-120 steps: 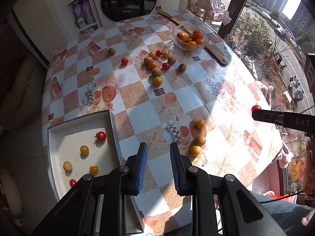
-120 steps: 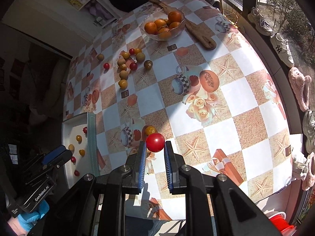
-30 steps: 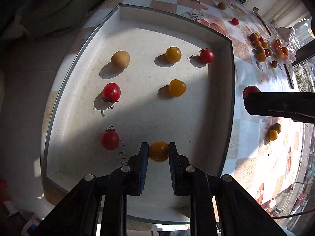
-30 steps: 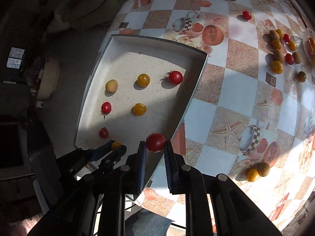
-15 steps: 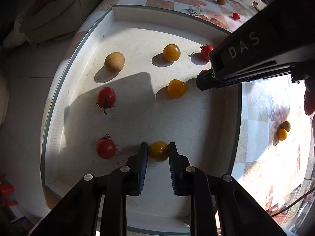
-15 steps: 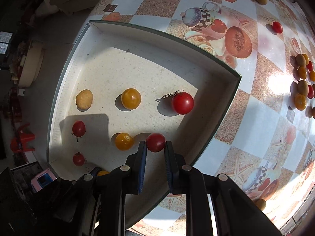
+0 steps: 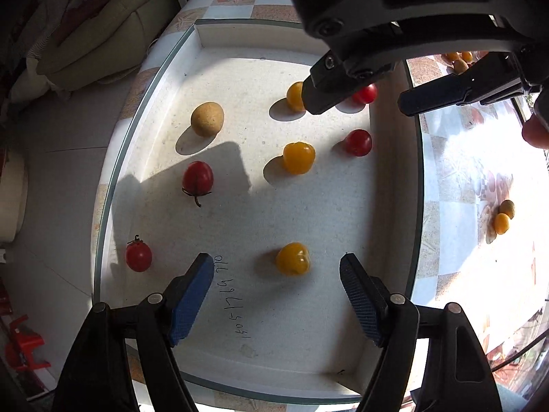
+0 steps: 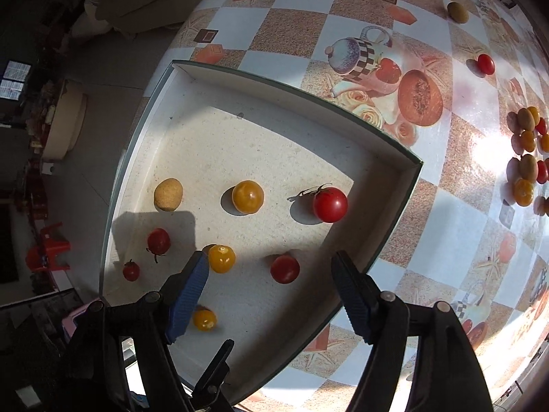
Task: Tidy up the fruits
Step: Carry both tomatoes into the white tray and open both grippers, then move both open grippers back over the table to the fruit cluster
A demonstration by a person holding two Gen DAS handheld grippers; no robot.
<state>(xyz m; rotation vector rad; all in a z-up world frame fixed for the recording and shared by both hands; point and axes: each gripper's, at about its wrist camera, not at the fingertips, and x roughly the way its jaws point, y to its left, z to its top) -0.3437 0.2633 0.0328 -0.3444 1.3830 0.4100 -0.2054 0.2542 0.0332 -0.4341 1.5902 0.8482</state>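
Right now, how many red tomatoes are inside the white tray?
4: one with a stem near the far right wall, one between the right claw's fingers, and two on the left side. None seem hidden.

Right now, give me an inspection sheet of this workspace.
Surface: table under a checkered, picture-printed cloth.
Job's things: white tray holds eight small fruits, among them a yellow tomato between the left fingers and a red tomato between the right fingers; more loose fruit lies on the cloth.
Clutter: nothing seen.
Grippers: left gripper and right gripper both open over the tray, holding nothing.
Cables: thin cable at lower right.
Surroundings: cushion, red stool.
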